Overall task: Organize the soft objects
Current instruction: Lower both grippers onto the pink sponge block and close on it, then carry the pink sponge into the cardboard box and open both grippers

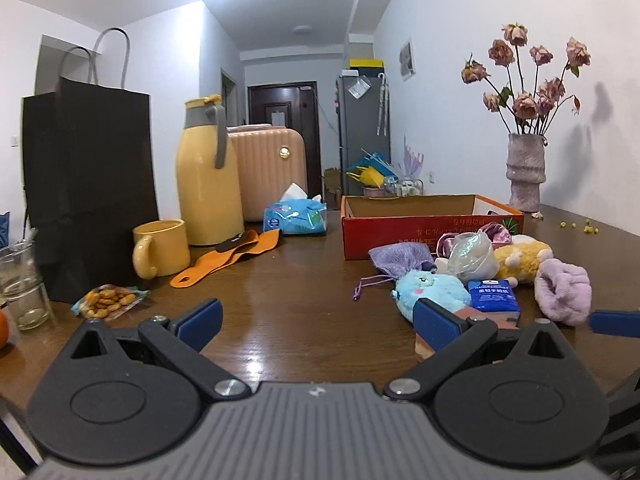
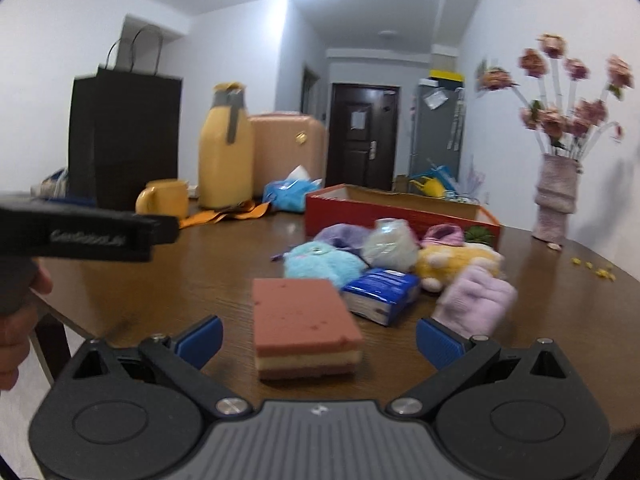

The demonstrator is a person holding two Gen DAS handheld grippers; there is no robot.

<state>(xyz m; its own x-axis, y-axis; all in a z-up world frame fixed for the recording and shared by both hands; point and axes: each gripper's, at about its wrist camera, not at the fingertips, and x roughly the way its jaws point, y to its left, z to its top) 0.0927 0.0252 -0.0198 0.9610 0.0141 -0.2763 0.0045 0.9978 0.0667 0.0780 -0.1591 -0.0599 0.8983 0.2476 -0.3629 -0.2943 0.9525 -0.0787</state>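
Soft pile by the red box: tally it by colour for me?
Purple: 2, drawstring pouch, fuzzy glove
Blue: 2, plush, tissue pack
Yellow: 1, plush
Pink: 2, sponge, scrunchie
Clear: 1, bag
Total: 8

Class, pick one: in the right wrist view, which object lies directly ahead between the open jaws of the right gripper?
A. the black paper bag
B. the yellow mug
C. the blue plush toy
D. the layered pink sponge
D: the layered pink sponge lies on the table straight ahead of the right gripper, centred between its spread jaws.
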